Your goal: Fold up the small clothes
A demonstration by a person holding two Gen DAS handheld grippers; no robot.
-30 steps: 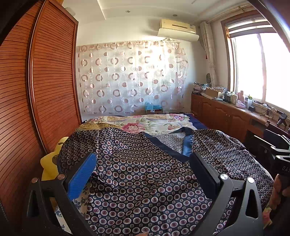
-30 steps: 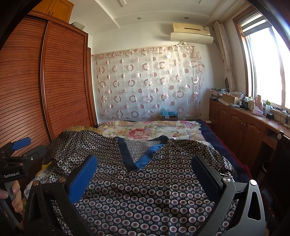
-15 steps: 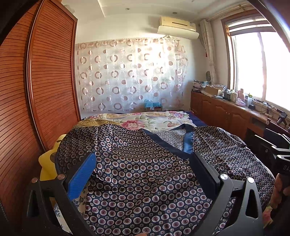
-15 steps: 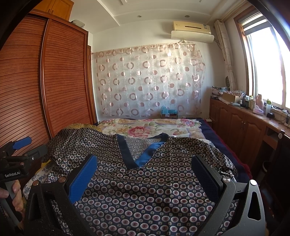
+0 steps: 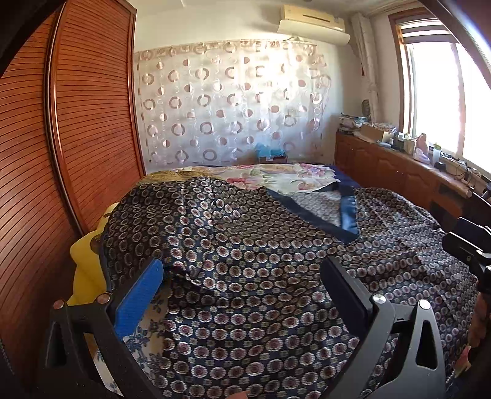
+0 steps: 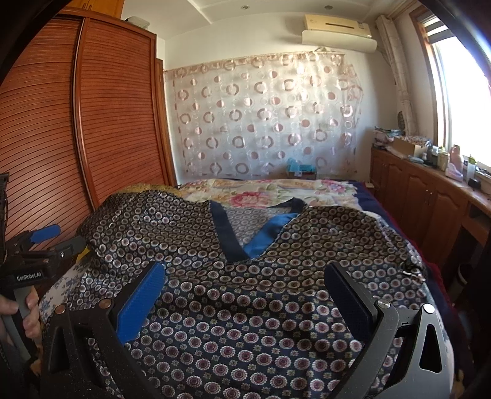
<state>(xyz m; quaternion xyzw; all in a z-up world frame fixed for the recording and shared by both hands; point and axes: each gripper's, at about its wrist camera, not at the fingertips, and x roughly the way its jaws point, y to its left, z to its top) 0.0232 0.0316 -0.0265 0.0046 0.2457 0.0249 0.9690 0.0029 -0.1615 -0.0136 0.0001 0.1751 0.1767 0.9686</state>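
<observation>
Pictured from left to right across a sunlit bedroom: slatted wooden wardrobe doors (image 5: pixel 76 122), a yellow cushion (image 5: pixel 83 254) wedged against them, then a dark patterned garment (image 5: pixel 245 261) with a blue-trimmed V neckline (image 6: pixel 242 242), spread front-up over a floral bedspread (image 6: pixel 264 190). Beyond, a circle-print curtain (image 5: pixel 230 107), an air conditioner (image 5: pixel 313 21) above it, and a cluttered wooden cabinet (image 6: pixel 423 196) under a bright window at far right.

Left claw (image 5: pixel 242 291) held low over the garment's left half, jaws spread wide, blue pad (image 5: pixel 138 297) showing, nothing between them. Seen from the right wrist camera gripped in a hand (image 6: pixel 27 310) at the bed's left edge. Right claw (image 6: pixel 245 294) likewise wide apart and empty, poised over the lower middle of the garment, just below the neckline's point.

Judged to be the opening step of the fold: cloth laid out but not yet smoothed, with ripples near the left sleeve (image 5: pixel 147 208) and a bunched edge at the right side (image 6: pixel 411 267); no fold yet made. Next move likely a pinch on each side, probably at a shoulder or sleeve edge, calling for each claw to drop to the fabric, close on a single layer without catching the bedspread beneath, and carry that side inward toward the middle. Slippery-looking cloth, so a firm, shallow bite advised.
</observation>
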